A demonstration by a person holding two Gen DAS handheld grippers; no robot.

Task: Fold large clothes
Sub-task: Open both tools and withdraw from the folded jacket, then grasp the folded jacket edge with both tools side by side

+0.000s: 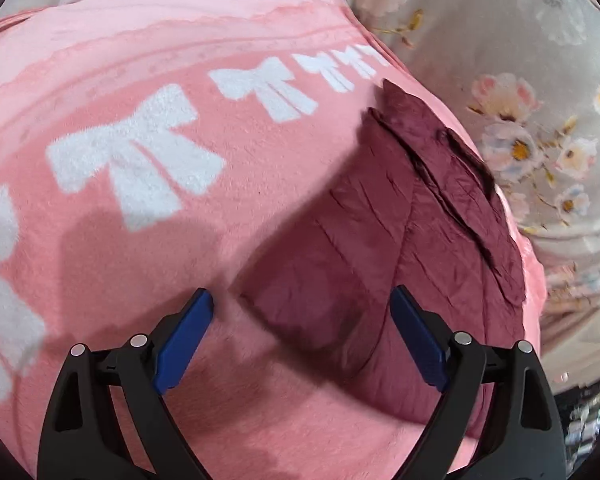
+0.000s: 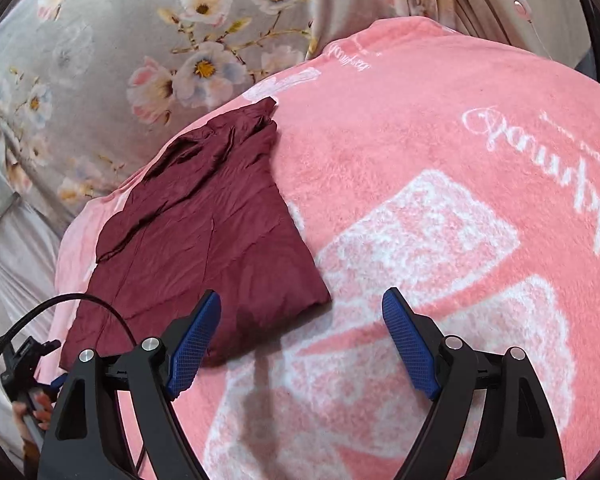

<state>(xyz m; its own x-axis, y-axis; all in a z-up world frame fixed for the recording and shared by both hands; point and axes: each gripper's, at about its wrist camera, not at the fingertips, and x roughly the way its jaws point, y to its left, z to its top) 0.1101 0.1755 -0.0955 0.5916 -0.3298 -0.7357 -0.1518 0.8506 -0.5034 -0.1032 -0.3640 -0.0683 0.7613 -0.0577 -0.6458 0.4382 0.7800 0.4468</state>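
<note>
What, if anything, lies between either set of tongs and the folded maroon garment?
Nothing visible. The maroon garment lies uncovered on the pink blanket; the left tongs and right tongs stand open beside it.

Frame edge cuts off the pink blanket (image 2: 420, 160).

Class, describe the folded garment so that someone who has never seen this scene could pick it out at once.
Find the fluffy pink blanket with white bows spread over the grey floral bedsheet. Near its edge lies a folded dark maroon garment of thin creased cloth. It is the only dark, smooth, unpatterned thing there.
</note>
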